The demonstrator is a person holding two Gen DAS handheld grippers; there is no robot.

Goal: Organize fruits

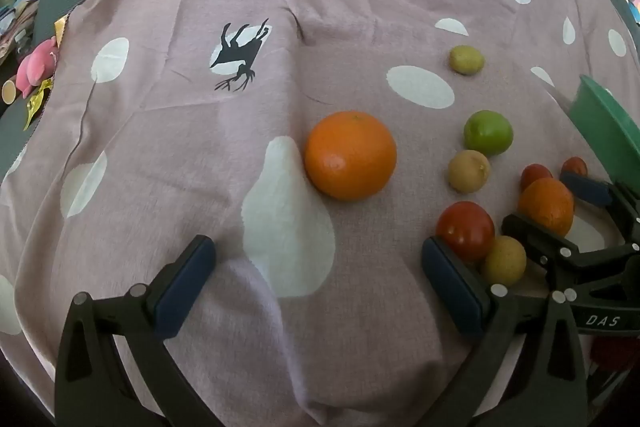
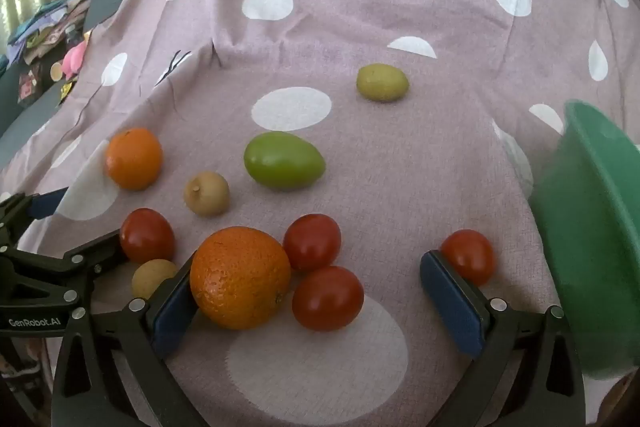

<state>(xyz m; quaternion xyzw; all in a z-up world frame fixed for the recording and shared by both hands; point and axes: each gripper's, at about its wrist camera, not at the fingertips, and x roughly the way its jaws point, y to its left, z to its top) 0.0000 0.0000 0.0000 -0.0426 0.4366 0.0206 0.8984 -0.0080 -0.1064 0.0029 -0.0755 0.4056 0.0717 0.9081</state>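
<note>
A: What lies before the left claw (image 1: 318,267)?

B: It gapes wide and grips nothing. Only the spotted cloth (image 1: 360,7) shows between its pads. The big orange (image 1: 350,155) sits beyond the gap, clear of both pads. To the right, a red tomato (image 1: 465,230) and a tan fruit (image 1: 504,260) lie just beside its right pad.

A: And the right claw (image 2: 318,291)?

B: Also spread wide, clenched on nothing. A second orange (image 2: 240,277) lies against the inside of its left pad, though whether they touch I cannot tell. Two tomatoes (image 2: 312,242) (image 2: 328,298) sit right of that orange, inside the gap and nearer the left pad. Another tomato (image 2: 469,255) sits just past the tip of the right pad.

A: Farther out?

B: In the right wrist view, left to right: the big orange, a round tan fruit (image 2: 207,193), a green fruit (image 2: 284,166), then a yellow-green one (image 2: 382,82) well apart. A green bowl (image 2: 592,227) stands tilted at the right edge.
</note>
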